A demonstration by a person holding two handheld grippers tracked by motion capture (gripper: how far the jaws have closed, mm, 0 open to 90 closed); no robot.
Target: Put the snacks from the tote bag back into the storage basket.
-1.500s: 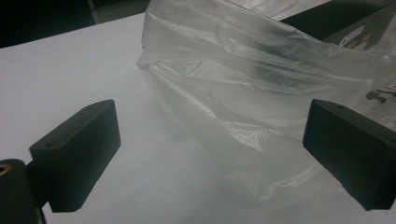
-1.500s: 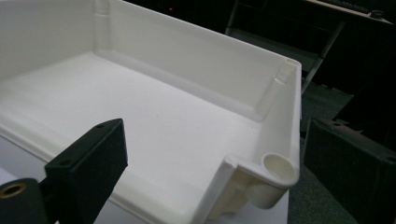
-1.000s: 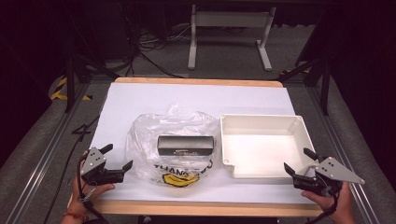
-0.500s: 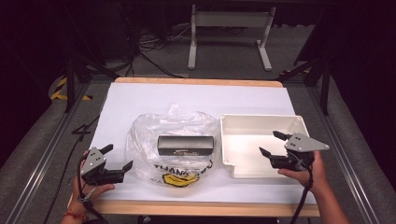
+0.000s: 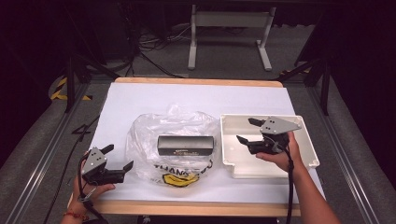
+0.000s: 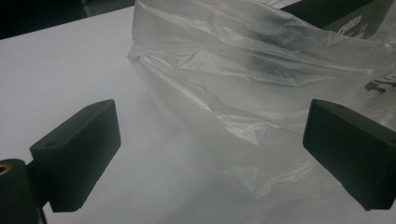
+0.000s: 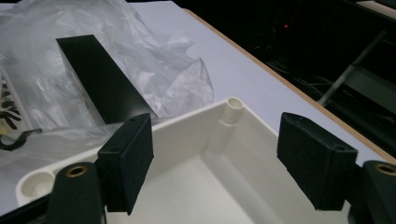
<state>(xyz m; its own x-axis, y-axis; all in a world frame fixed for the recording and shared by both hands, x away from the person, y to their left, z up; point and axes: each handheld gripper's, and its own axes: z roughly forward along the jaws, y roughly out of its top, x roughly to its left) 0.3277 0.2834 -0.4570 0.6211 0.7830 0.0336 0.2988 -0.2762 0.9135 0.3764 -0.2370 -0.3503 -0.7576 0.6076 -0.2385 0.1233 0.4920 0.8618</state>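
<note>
A white desk [image 5: 140,100] stands in a dark room. The right hand-held gripper [image 5: 247,130], jaws apart and empty after narrowing, hovers over a tray [image 5: 308,154]. The left hand-held gripper [image 5: 117,157] rests wide beside a bag [image 5: 182,123] holding a black box [image 5: 185,144].

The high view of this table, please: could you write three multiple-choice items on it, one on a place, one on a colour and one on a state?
1. Where does the long black box lie?
A. on the clear crumpled plastic bag
B. in the shallow white plastic tray
C. on the floor

2. What colour is the tray?
A. blue
B. white
C. red

3. How do the right gripper jaws stand?
A. shut on the box
B. shut on the bag
C. apart, holding nothing

Answers: 1 A, the bag's film spreads around and under the box. 2 B, its walls are white. 3 C, they hover over the tray with a clear gap.
</note>
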